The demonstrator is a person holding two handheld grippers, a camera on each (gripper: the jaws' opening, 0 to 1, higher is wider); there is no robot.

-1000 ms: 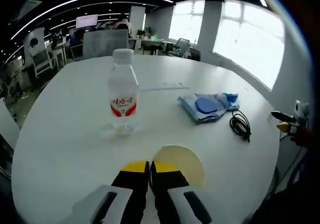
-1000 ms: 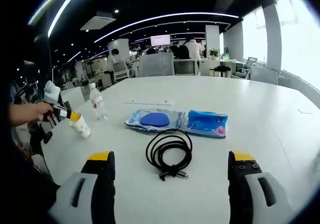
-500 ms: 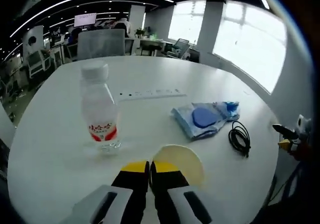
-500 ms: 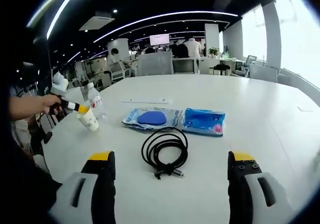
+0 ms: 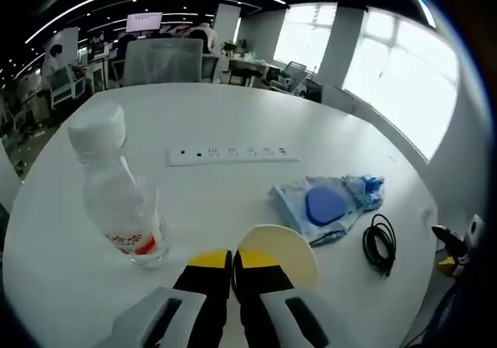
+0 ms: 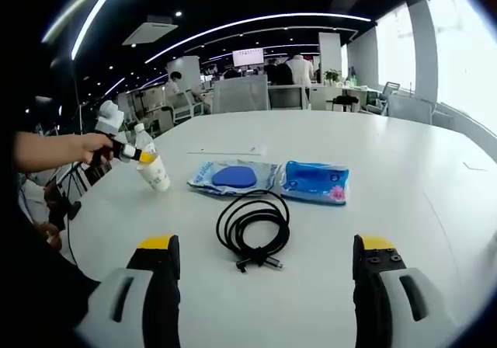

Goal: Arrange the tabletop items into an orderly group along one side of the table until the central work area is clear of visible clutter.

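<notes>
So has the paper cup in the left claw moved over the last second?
Yes. In the right gripper view the paper cup has travelled rightward, past the water bottle, toward the blue packets.

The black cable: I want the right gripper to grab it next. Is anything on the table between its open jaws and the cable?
Nothing visible. In the right gripper view the black cable lies coiled on bare white table, straight ahead of the open right gripper. The blue packets lie beyond it.

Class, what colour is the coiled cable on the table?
Black; the coiled cable shows best in the right gripper view.
</notes>
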